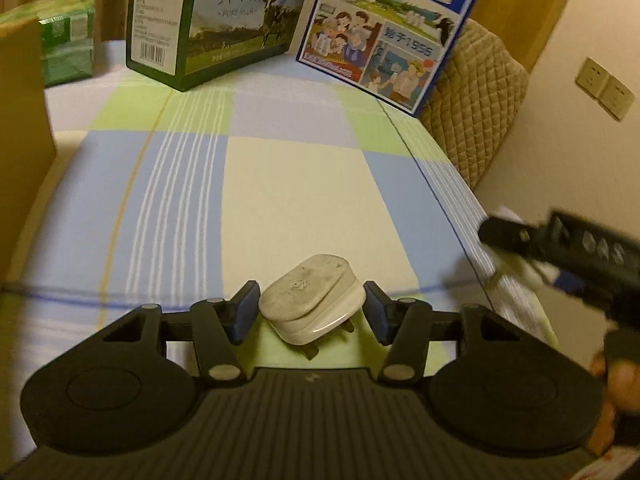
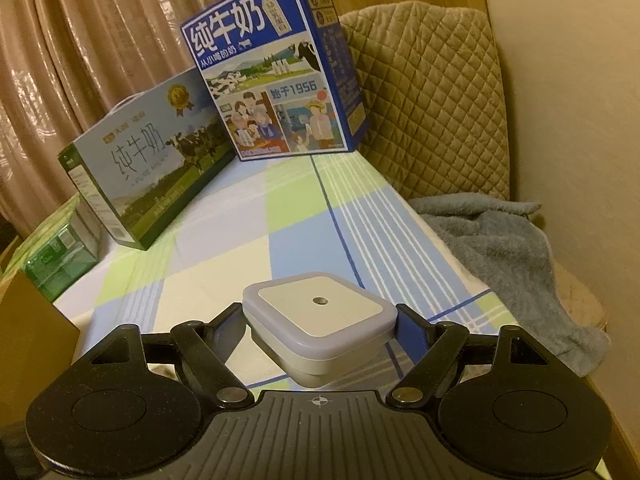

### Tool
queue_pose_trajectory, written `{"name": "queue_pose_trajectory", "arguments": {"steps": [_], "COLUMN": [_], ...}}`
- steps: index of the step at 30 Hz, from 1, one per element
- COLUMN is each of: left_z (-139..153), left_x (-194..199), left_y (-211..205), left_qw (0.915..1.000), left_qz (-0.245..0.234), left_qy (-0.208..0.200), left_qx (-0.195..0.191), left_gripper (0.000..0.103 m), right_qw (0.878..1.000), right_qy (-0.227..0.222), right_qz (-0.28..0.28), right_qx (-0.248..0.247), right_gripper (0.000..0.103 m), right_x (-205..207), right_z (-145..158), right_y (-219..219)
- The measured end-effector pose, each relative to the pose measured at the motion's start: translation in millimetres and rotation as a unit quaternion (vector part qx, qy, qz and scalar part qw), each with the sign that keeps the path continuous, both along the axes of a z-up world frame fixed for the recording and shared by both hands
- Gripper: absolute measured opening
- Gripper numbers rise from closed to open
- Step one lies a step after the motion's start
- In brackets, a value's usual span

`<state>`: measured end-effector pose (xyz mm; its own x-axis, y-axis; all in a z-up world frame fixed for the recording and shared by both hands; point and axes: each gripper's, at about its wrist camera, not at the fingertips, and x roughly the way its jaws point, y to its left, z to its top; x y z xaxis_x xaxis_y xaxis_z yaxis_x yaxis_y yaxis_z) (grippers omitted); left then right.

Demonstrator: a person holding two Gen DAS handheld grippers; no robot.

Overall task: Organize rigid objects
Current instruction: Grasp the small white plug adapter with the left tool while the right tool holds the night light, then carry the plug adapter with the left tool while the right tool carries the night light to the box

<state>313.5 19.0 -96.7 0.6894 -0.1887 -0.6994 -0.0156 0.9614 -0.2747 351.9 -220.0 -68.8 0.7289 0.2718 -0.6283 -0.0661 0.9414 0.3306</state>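
A checked cloth [image 1: 304, 184] of blue, green and cream squares covers the table, with curtains behind it and a quilted chair back [image 2: 432, 92] at its far right corner. A grey towel [image 2: 504, 248] lies over the chair seat beside the table edge. At the back of the table stand two milk cartons: a green and grey one [image 1: 212, 20] lying long side down, and a blue one [image 1: 388, 36] upright just to its right, their corners close together. A green package [image 1: 68, 48] sits at the far left, near a brown cardboard wall [image 1: 24, 140].

The left gripper [image 1: 310, 314] has its blue pads on either side of a worn white plug adapter [image 1: 312, 300], whose metal prongs point down toward the cloth. The left pad touches the adapter; a narrow gap shows at the right pad, so whether the grasp is firm is unclear. The right gripper [image 2: 320, 332] is clamped on a square white night light [image 2: 320, 320] with a small round hole in its top, held above the cloth near the table's front edge. In the left view the right gripper shows blurred at the right edge.
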Motion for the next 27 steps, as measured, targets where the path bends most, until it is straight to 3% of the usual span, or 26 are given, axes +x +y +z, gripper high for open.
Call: {"name": "queue_pose_trajectory", "arguments": {"steps": [7, 19, 27], "left_z": [25.6, 81.5, 118.3], "left_x": [-68.2, -169.0, -222.5], "left_y": [1.7, 0.1, 16.6], "left_qw": [0.9995, 0.9964, 0.9952], "left_qz": [-0.003, -0.028, -0.02], "left_qy": [-0.019, -0.053, -0.072], "left_qx": [0.023, 0.06, 0.063], "left_gripper": [0.051, 0.051, 0.051], "right_qw": [1.0, 0.998, 0.994], "right_qy": [-0.017, -0.027, -0.043], "right_qz": [0.02, 0.055, 0.085], "right_qx": [-0.003, 0.007, -0.047], "right_gripper": [0.076, 0.076, 0.076], "right_x": [-31.1, -142.3, -206.5], "right_z": [21.5, 56.1, 99.4], "right_y": [7.7, 20.9, 34.7]}}
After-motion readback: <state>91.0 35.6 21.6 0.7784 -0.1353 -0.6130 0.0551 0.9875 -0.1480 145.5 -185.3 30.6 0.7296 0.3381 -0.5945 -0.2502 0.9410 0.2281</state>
